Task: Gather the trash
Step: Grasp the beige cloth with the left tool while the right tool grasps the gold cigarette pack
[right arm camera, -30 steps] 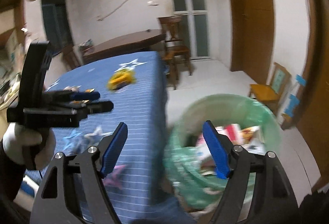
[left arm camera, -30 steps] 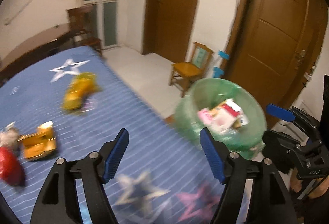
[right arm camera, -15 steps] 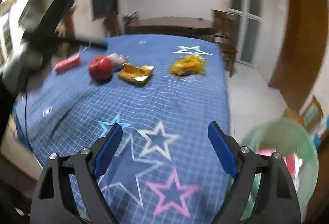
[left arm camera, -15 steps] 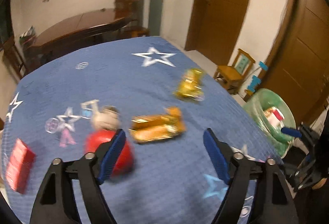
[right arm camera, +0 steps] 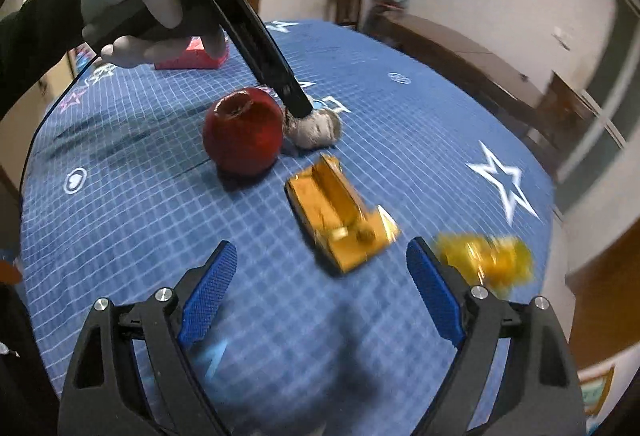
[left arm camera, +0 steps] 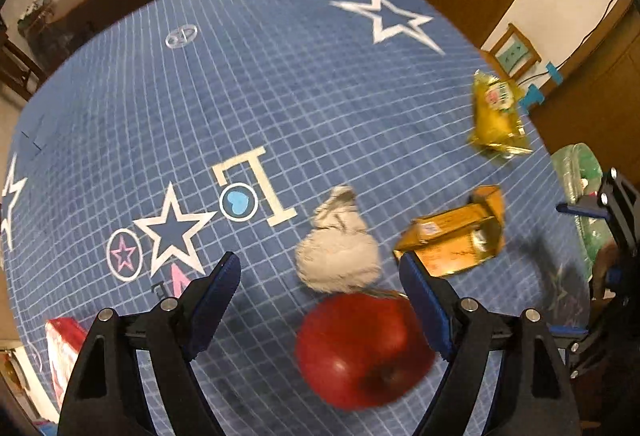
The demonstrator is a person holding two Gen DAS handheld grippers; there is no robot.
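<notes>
Both claws back over the table, spread wide and carrying nothing, with four or five pieces of trash left to pick up.

The left gripper hangs released; the red apple sits between its fingers but untouched, the crumpled grey wad just beyond, the orange carton ahead to its right, and the yellow wrapper farther out. The right gripper, equally slack, faces the orange carton just ahead of its fingers. A red box lies well off behind the gloved hand. The green-lined bin, already holding rubbish, stands off the table's right edge. A second ago both claws faced that bin; they have since swung to the blue tablecloth, jaws widening slightly and then holding.
</notes>
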